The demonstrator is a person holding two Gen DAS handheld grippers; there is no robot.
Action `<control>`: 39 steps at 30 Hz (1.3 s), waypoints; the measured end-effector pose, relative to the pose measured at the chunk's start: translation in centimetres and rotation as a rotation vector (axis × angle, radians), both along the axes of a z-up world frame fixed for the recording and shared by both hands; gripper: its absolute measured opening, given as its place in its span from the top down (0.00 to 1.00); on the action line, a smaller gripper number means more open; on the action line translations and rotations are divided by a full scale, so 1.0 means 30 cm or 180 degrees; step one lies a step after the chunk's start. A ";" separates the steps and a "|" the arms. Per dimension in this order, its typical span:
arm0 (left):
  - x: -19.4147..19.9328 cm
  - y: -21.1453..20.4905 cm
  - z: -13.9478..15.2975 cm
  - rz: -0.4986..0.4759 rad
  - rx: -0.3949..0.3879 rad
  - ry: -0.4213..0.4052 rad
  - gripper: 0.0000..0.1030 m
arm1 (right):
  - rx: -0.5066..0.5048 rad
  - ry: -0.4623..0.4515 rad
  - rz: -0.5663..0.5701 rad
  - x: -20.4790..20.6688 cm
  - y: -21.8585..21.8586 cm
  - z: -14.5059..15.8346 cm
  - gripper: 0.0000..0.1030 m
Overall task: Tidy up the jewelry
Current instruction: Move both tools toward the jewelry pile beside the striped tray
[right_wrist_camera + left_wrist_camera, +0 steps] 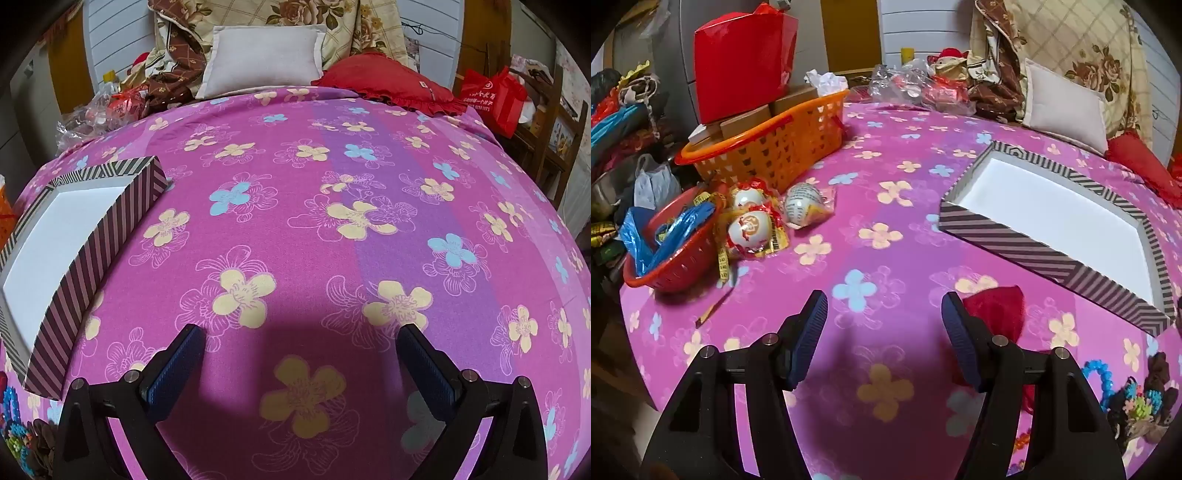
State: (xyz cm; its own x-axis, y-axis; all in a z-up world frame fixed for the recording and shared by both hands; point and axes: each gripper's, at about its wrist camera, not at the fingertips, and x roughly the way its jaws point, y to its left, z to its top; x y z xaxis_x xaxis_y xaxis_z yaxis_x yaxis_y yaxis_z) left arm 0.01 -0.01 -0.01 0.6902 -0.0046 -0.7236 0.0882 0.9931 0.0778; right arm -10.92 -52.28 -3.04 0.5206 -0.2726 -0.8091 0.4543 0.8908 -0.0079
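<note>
The jewelry (1141,402), a heap of bright beaded pieces, lay on the flowered bedspread (886,206) at the lower right of the left wrist view, near the corner of the striped box (1008,236). The box sat open, its white inside bare. A red pouch (997,310) lay just behind the left gripper's right finger; whether they touched could not be told. The left gripper (884,306) was spread wide, with only cloth between its pads, gripping nothing. The right gripper (301,339) gaped at its widest over bare bedspread, also holding nothing, with the box off to its left. An orange basket (783,155) and a red bowl (679,266) stood at the far left edge.
</note>
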 end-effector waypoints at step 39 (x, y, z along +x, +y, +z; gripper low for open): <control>-0.310 -0.066 0.013 -0.0523 -0.0283 -0.0078 0.38 | 0.0127 -0.0548 0.0782 -0.415 0.729 0.247 0.00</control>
